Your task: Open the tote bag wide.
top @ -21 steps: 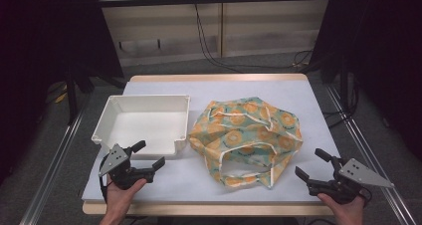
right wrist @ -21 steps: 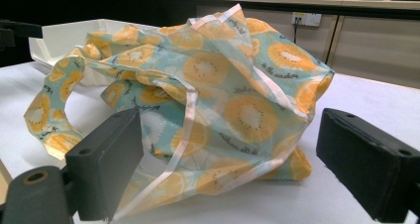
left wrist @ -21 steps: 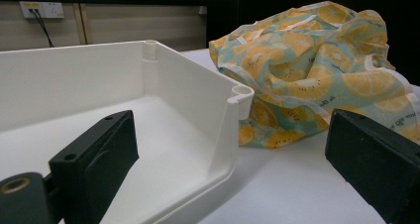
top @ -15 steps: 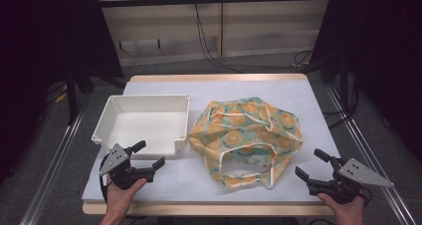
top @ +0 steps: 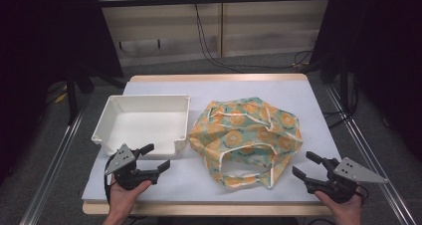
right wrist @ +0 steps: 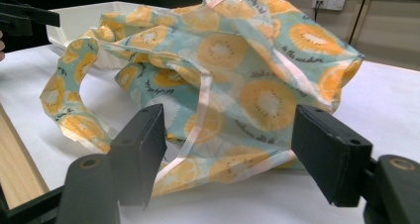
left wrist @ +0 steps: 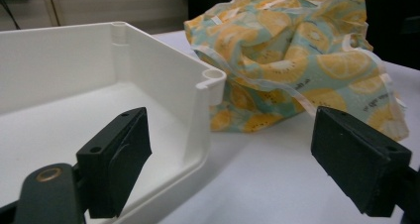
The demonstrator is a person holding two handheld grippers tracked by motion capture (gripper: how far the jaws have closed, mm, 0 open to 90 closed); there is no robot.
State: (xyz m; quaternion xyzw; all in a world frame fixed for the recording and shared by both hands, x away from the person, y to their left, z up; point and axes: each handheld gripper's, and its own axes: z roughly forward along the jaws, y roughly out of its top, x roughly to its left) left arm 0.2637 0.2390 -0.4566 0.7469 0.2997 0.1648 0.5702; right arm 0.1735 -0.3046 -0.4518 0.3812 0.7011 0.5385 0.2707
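A crumpled cloth bag [top: 247, 133] printed with orange slices on teal, with white straps, lies on the white tabletop [top: 209, 180] right of centre. Left of it stands an empty white plastic tray [top: 143, 122]. My left gripper [top: 155, 158] rests open near the table's front left, just before the tray's front edge; its own view looks at the tray's corner [left wrist: 210, 78] and the bag [left wrist: 297, 50] beyond. My right gripper [top: 306, 166] stands open at the front right, a short way from the bag [right wrist: 233, 75], nothing between its jaws.
The table has a wooden front edge [top: 209, 208] and metal rails [top: 368, 150] along both sides. Cables [top: 214, 46] hang at the back wall. Bare tabletop lies between the two grippers along the front.
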